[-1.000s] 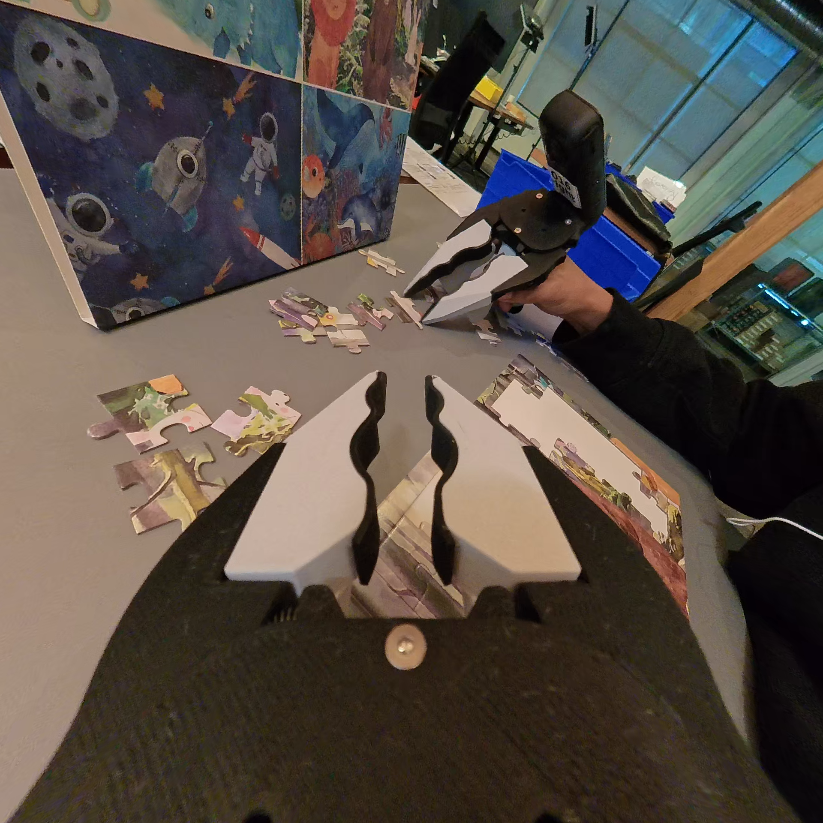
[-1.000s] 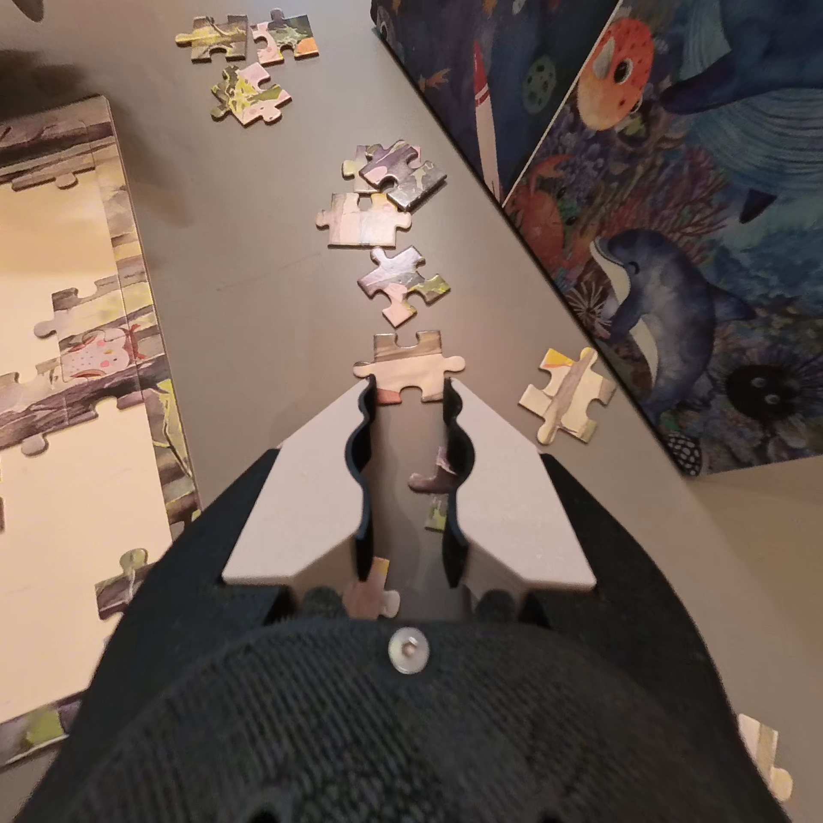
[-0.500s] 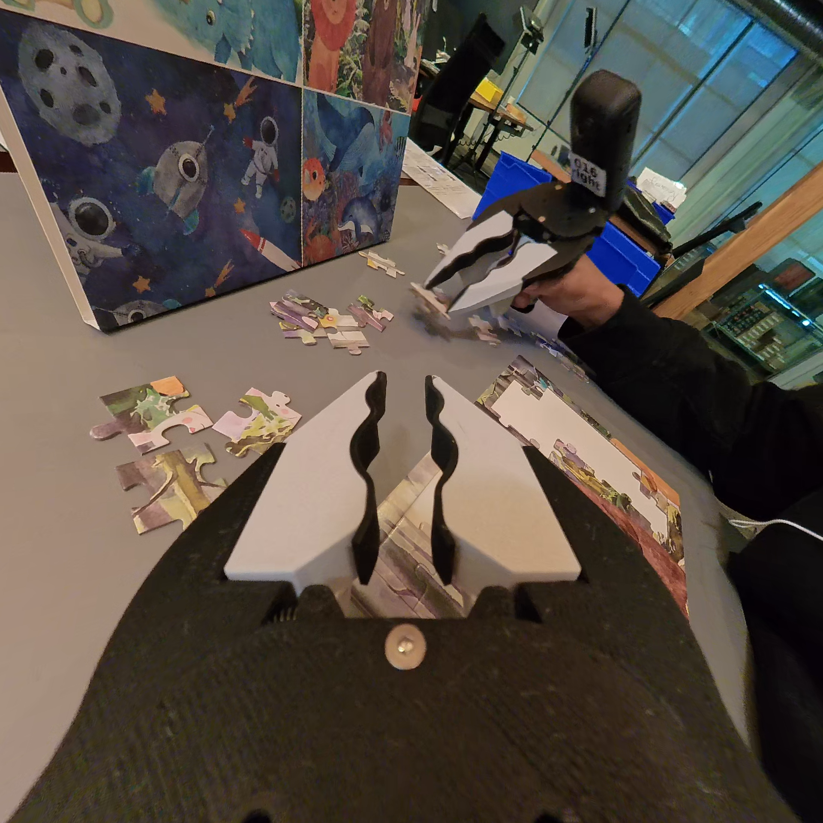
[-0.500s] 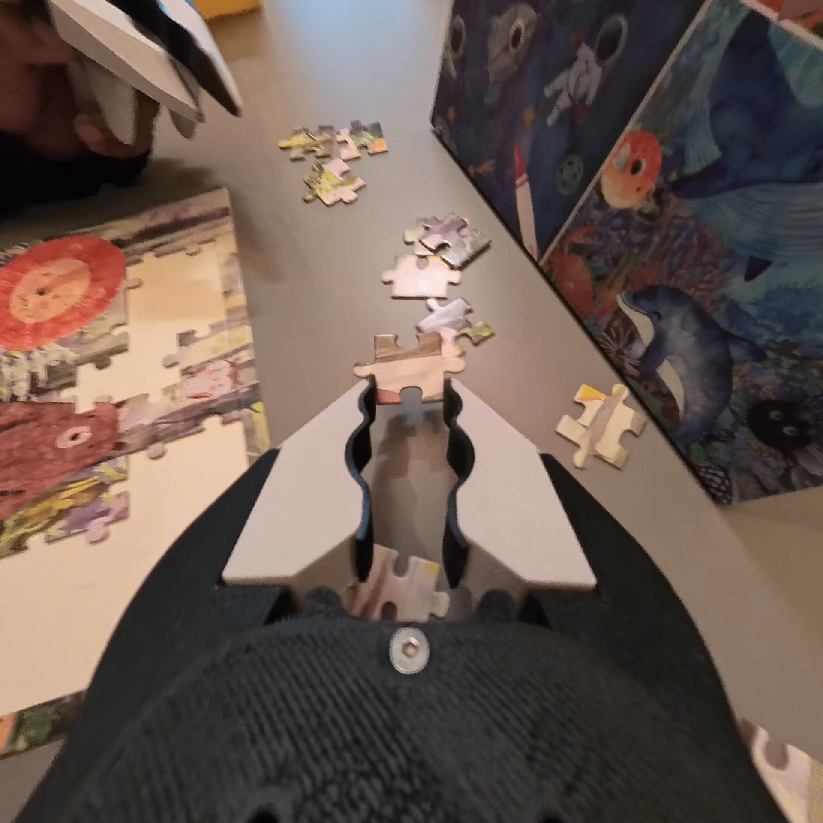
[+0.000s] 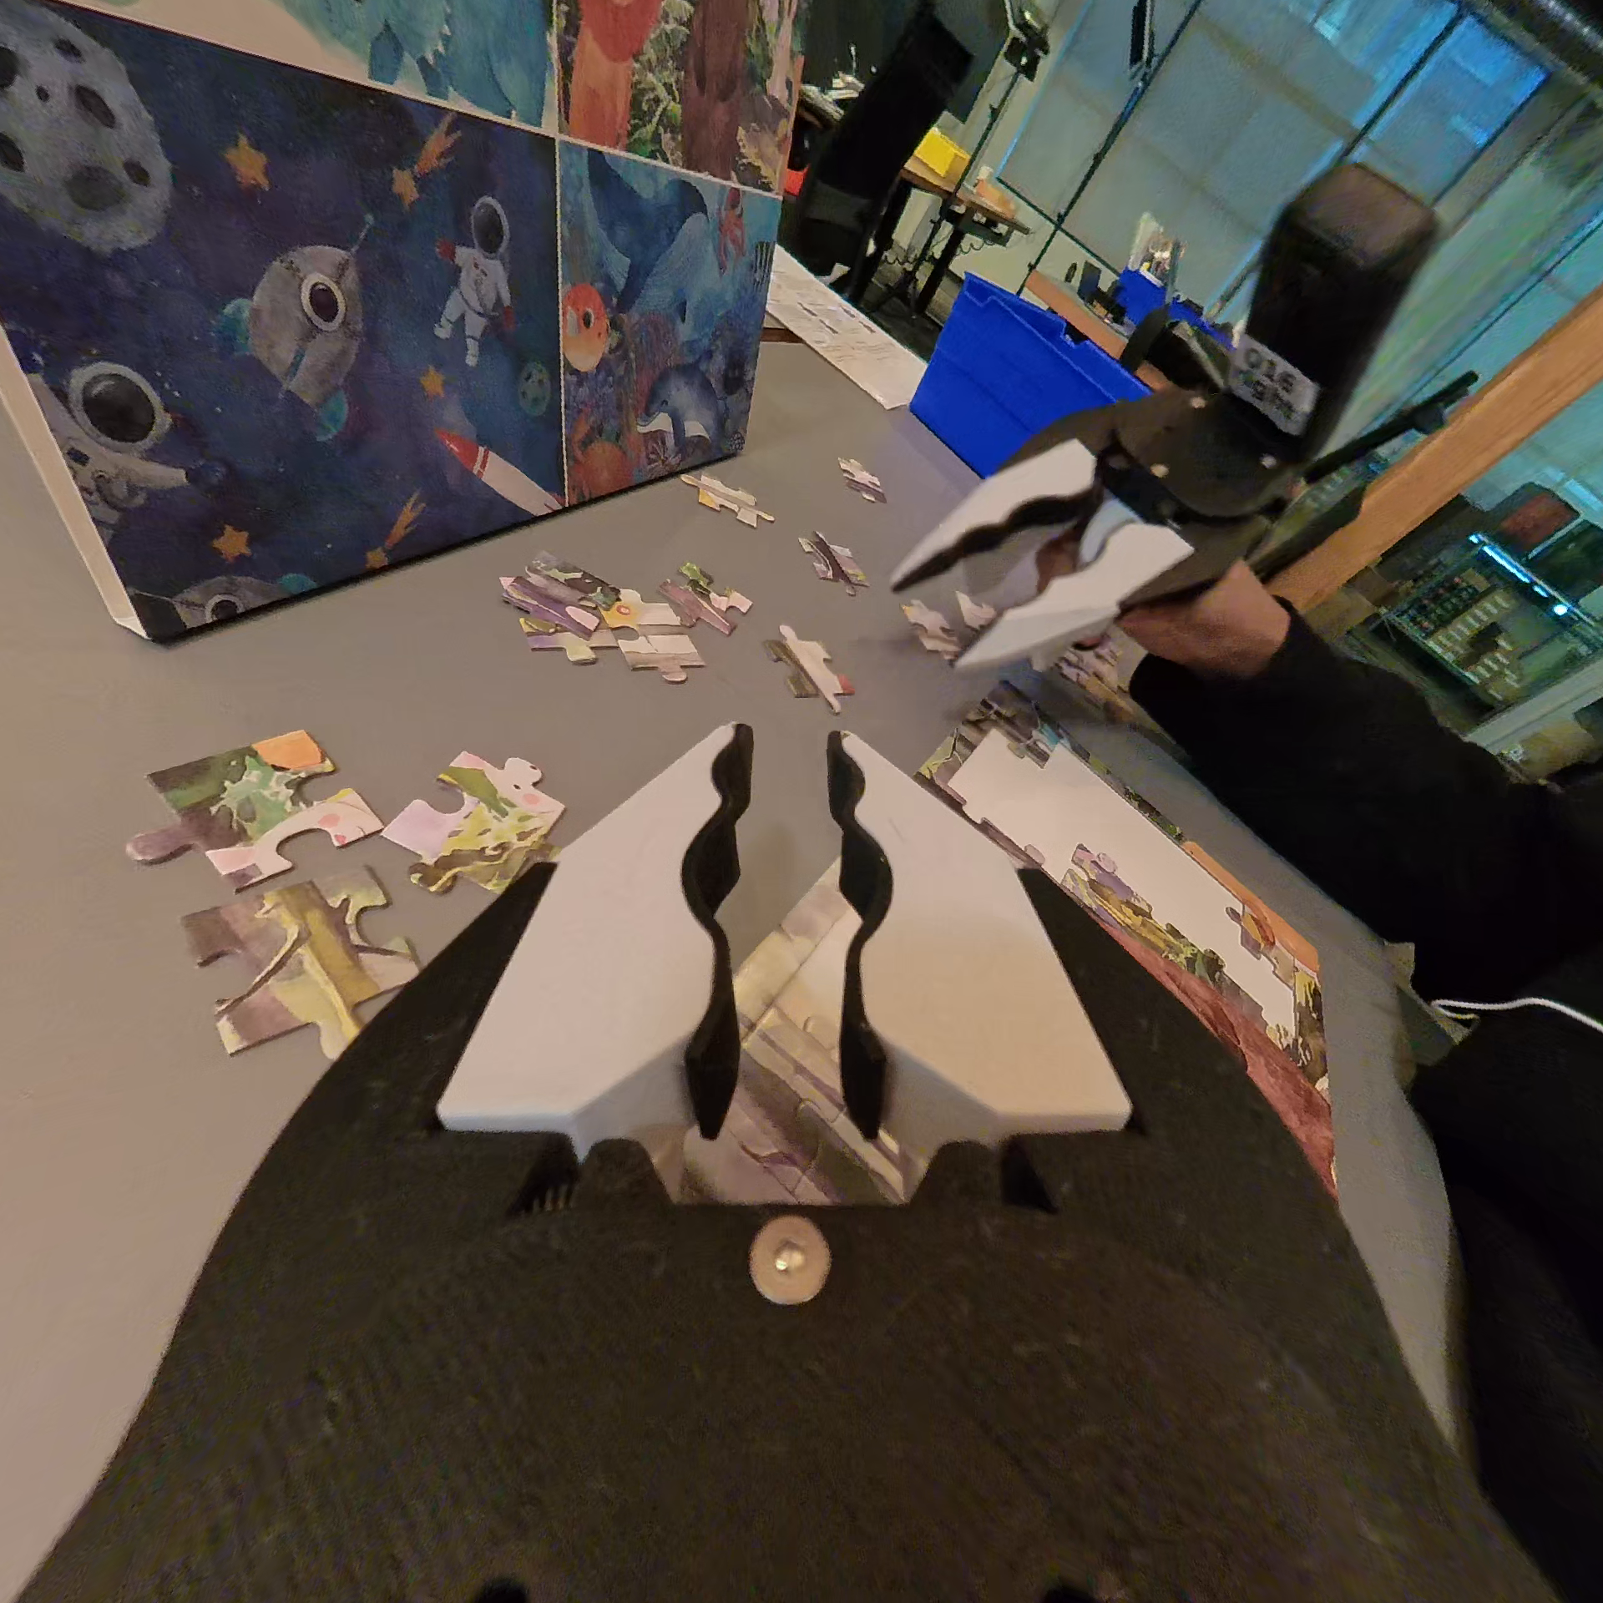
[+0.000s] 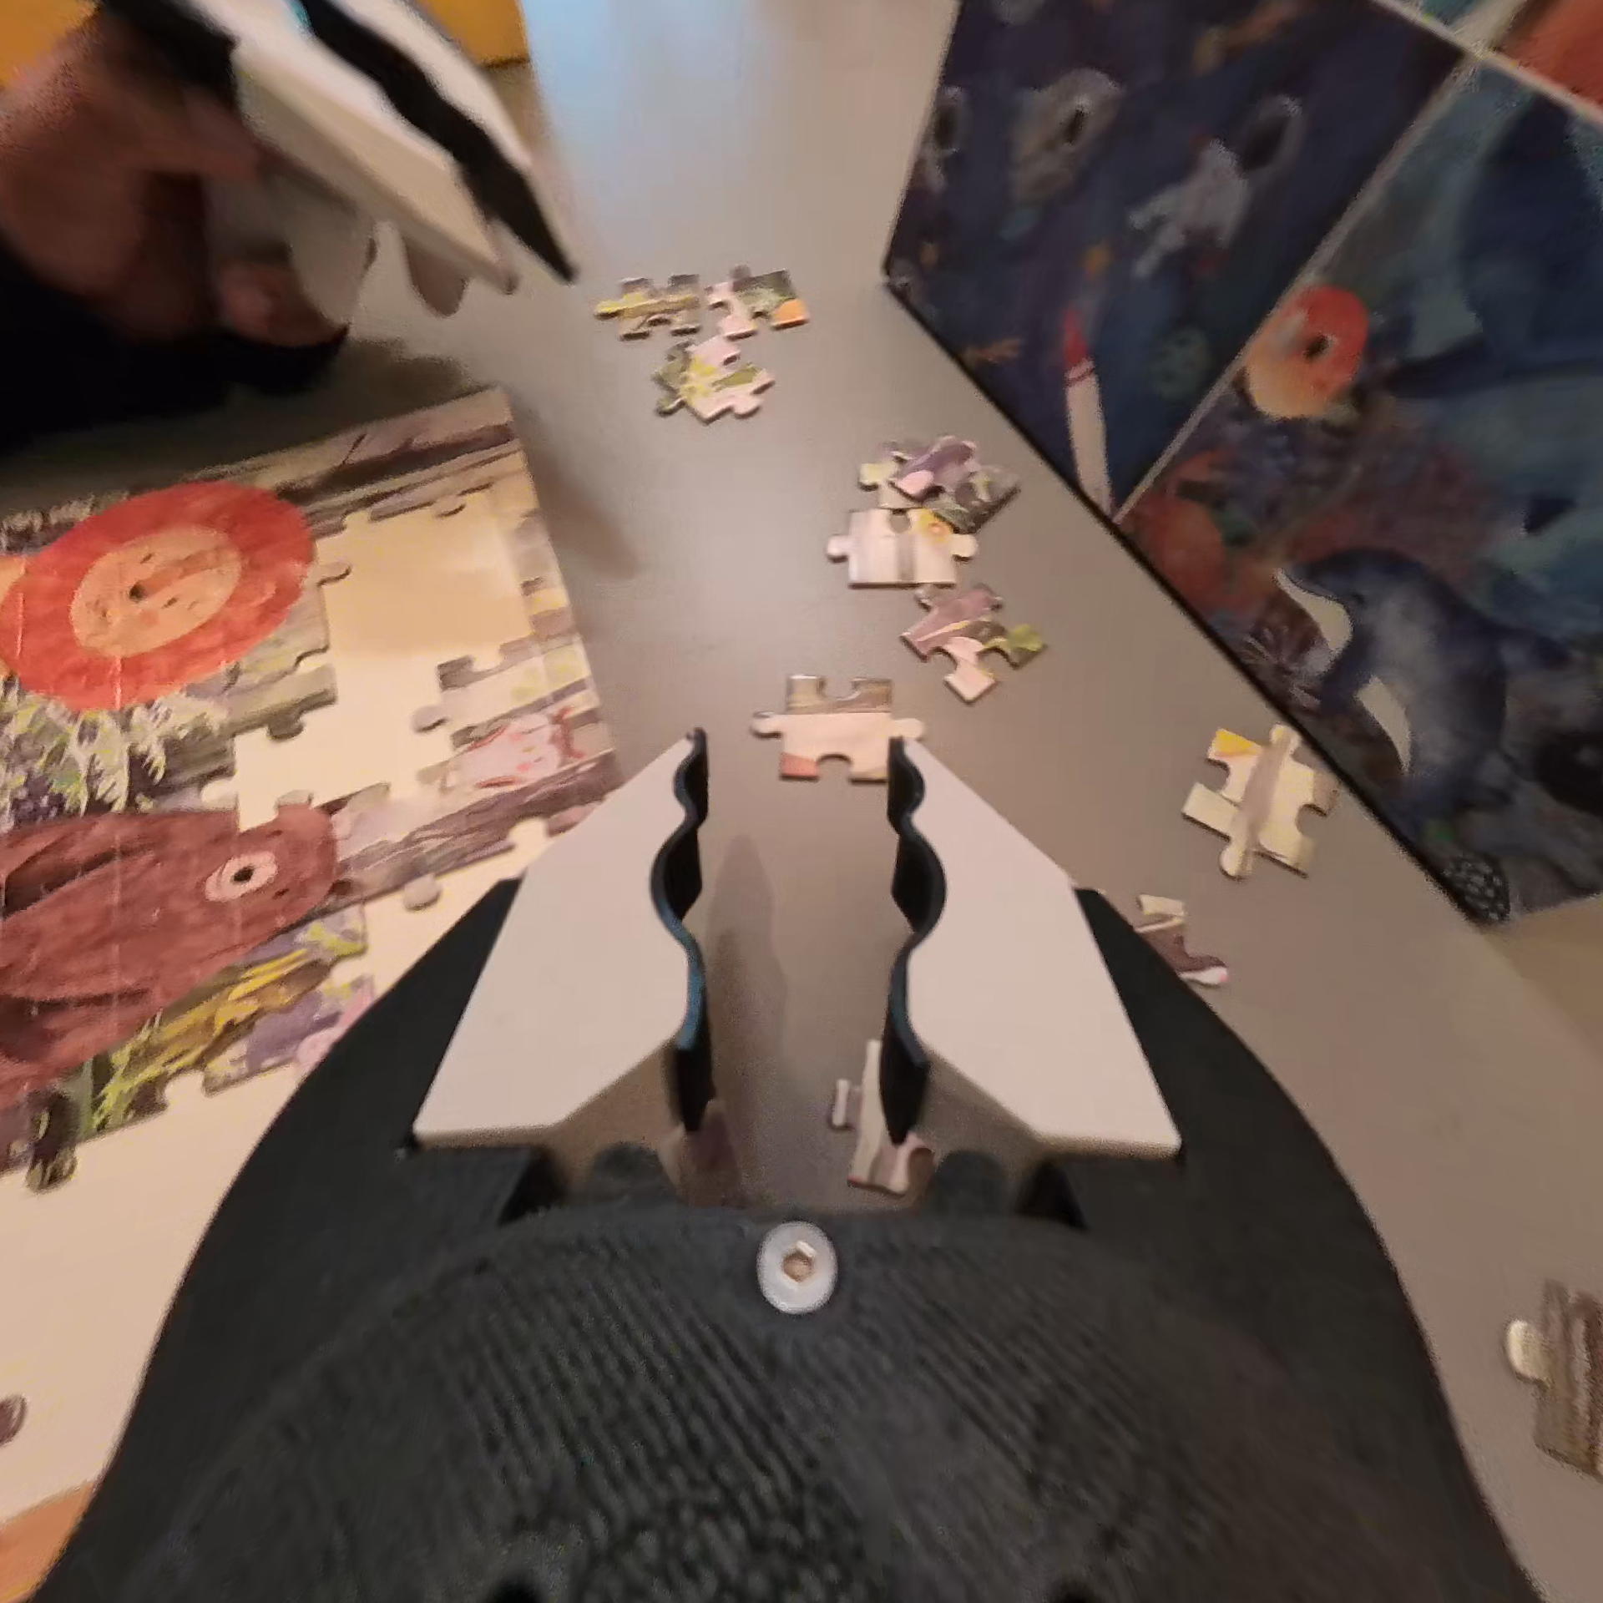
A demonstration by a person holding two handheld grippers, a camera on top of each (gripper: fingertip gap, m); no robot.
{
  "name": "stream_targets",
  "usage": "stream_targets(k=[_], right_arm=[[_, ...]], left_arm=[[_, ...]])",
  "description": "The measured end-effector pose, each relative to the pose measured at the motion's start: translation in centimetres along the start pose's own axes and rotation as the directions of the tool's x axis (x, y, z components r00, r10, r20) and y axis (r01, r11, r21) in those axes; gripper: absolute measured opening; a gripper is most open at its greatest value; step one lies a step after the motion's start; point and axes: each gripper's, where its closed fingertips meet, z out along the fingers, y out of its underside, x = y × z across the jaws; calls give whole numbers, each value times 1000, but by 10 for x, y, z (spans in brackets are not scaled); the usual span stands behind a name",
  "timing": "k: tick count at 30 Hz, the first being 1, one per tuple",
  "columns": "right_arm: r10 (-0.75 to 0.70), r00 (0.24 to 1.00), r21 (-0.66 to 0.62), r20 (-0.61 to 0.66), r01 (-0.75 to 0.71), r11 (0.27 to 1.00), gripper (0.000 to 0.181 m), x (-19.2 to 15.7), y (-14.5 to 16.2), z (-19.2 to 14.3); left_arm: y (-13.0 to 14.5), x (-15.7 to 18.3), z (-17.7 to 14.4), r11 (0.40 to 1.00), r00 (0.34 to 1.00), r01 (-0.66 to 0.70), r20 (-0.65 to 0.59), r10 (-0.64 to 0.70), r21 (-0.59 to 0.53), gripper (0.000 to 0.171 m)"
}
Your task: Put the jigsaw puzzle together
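Two claws over a grey desk (image 5: 104, 1214), both released, neither holding a piece.

Left to right: picture box (image 5: 347, 286) standing at the far left; loose pieces (image 5: 607, 607) scattered before it; left claw (image 5: 785, 746) gaping above the corner of the half-built puzzle (image 5: 1128, 867); right claw (image 6: 794, 750) spread wide, one pale piece (image 6: 833, 729) flat on the desk just past its tips.

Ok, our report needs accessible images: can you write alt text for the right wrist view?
The right hand-held gripper hangs open over a grey table, with a loose puzzle piece lying just past its fingertips. A partly assembled jigsaw puzzle lies to the left, more loose pieces ahead, and an illustrated box stands to the right.
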Motion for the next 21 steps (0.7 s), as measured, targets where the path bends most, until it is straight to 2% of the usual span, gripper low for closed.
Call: stream_targets(k=[4,11,16,21], right_arm=[[101,995,11,19,-102,995,43,14,0,13],[58,997,-148,-50,-65,987,46,10,20,34],[25,997,-149,-71,-35,988,28,9,21,37],[17,997,-140,-72,-27,990,28,6,22,36]], left_arm=[[2,2,2,1000,1000,-5,-5,5,-9,15],[2,3,2,1000,1000,-5,-11,4,-10,15],[2,4,2,1000,1000,-9,-11,9,-11,15],[2,4,2,1000,1000,-7,-12,7,-9,15]])
